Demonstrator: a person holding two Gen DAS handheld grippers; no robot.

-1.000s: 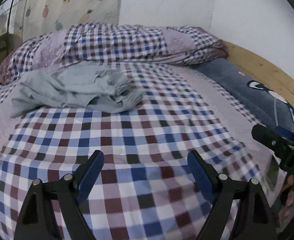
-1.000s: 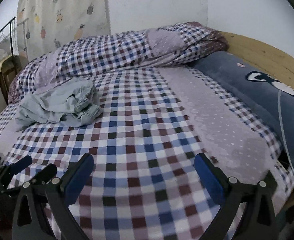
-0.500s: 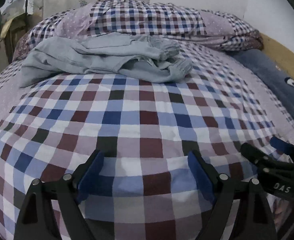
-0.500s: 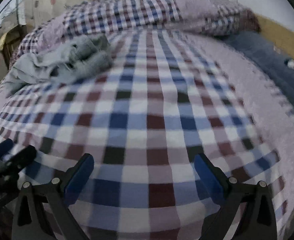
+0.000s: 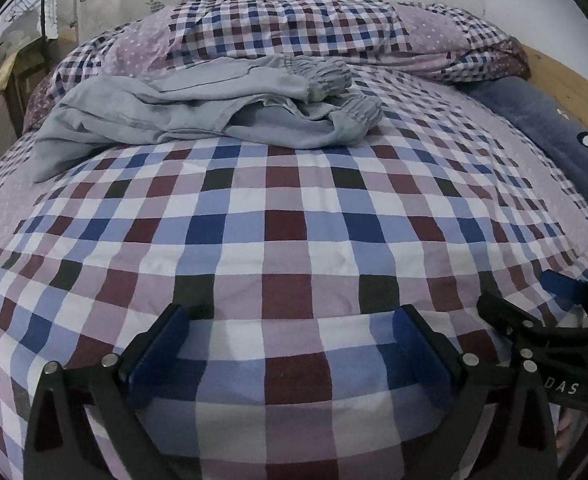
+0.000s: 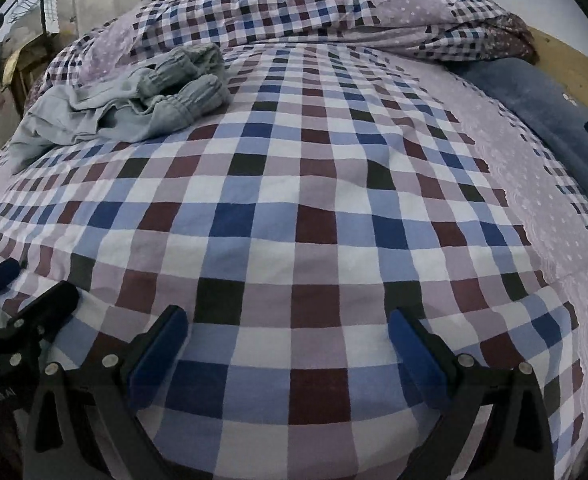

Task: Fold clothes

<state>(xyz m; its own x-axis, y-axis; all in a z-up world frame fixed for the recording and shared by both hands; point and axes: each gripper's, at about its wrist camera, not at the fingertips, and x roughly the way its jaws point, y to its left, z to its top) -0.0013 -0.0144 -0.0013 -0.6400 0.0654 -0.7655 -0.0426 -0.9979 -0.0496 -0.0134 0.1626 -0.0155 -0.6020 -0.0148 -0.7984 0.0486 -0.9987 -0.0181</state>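
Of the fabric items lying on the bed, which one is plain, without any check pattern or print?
The crumpled grey garment with gathered elastic edges, far left. The folded duvet behind it is checked; the navy pillow bears a print.

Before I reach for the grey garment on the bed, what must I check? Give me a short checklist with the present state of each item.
1. Left hand-held gripper open and holding nothing: ok.
2. Right hand-held gripper open and holding nothing: ok.
3. Grey garment in view, lying crumpled on the checked bedsheet: ok.
4. Garment spread flat for folding: not ok.
5. Sheet between both grippers and the garment bare of other things: ok.
6. Which elastic edge is the waistband: cannot tell.
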